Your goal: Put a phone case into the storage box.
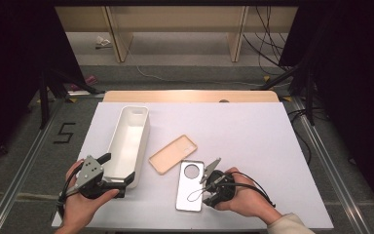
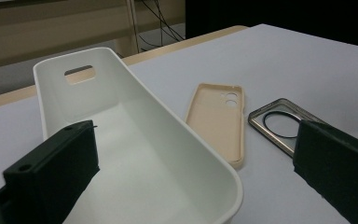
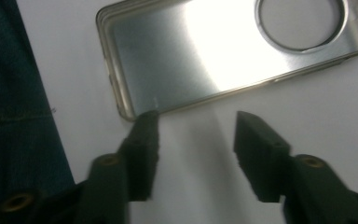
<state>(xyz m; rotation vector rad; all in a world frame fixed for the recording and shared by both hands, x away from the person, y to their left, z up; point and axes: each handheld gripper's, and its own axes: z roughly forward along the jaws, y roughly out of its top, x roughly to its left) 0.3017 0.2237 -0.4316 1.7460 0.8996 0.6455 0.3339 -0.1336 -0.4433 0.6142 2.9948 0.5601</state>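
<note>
Risk first: right gripper [image 3: 193,126] has its jaws parted with nothing between them, one pad tip just touching the near corner of the clear glossy phone case with the round camera cutout [image 3: 223,51], which lies flat on the white desk [image 1: 253,131] right ahead of that gripper. I read the step as setting up a pick on that case. Problems I'd expect:

- Case is thin and flat on the desk. Closing from here, I'd guess the pads scrape the desk sheet and slide over the rim rather than bite it.
- A contact at one corner only will spin or push the case away if I close off-centre.
- Glossy plastic is likely slippery, so a shallow edge grip could drop it on lift.
- Beige matte phone case [image 1: 172,154] sits just beyond and to the left of the clear one, close but apart as far as I can see; a shove that way would knock it.

Left gripper [image 1: 111,171] straddles the near end of the long white plastic bin with the handle slot [image 2: 135,140], one jaw inside and one outside. I can't tell if the pads press the wall. If they don't, any bump during the drop-in will slide the bin.
</note>
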